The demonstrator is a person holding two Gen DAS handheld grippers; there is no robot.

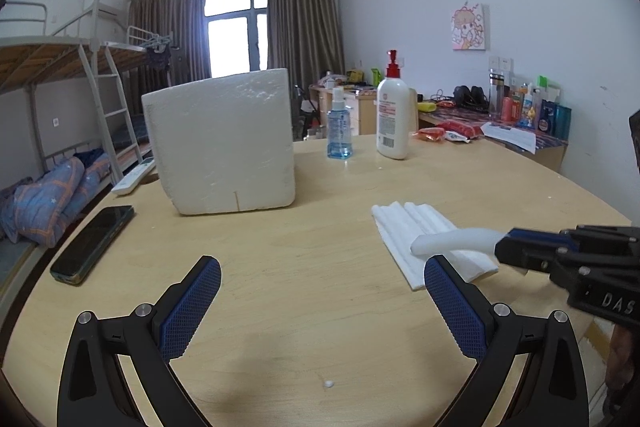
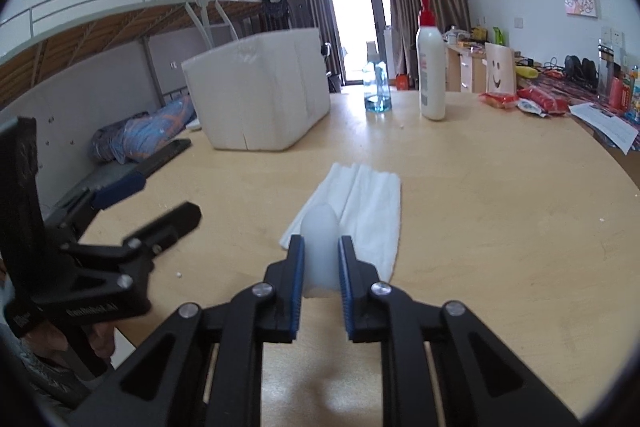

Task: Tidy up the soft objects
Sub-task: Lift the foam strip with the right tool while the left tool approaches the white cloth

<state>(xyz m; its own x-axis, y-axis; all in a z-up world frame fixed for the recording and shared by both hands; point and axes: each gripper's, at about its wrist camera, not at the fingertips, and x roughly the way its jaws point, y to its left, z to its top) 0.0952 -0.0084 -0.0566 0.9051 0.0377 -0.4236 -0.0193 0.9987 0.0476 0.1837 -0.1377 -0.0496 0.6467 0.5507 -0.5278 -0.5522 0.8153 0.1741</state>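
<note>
My right gripper (image 2: 320, 247) is shut on a soft white foam piece (image 2: 319, 247) that sticks out forward between its blue pads, held a little above the table. From the left wrist view the same foam piece (image 1: 452, 239) pokes leftward out of the right gripper (image 1: 505, 247) over a folded white cloth (image 1: 430, 239). That folded white cloth (image 2: 360, 211) lies flat on the wooden table just beyond the foam. My left gripper (image 1: 322, 303) stands open over bare wood, nothing between its fingers. A white foam box (image 1: 222, 143) stands at the back left of the table.
On the round wooden table (image 1: 320, 227) stand a blue spray bottle (image 1: 339, 123) and a white pump bottle (image 1: 393, 115) behind the cloth. A dark phone (image 1: 94, 243) and a white remote (image 1: 134, 175) lie at the left edge. A bunk bed (image 1: 60, 107) stands left; a cluttered desk (image 1: 500, 123) stands right.
</note>
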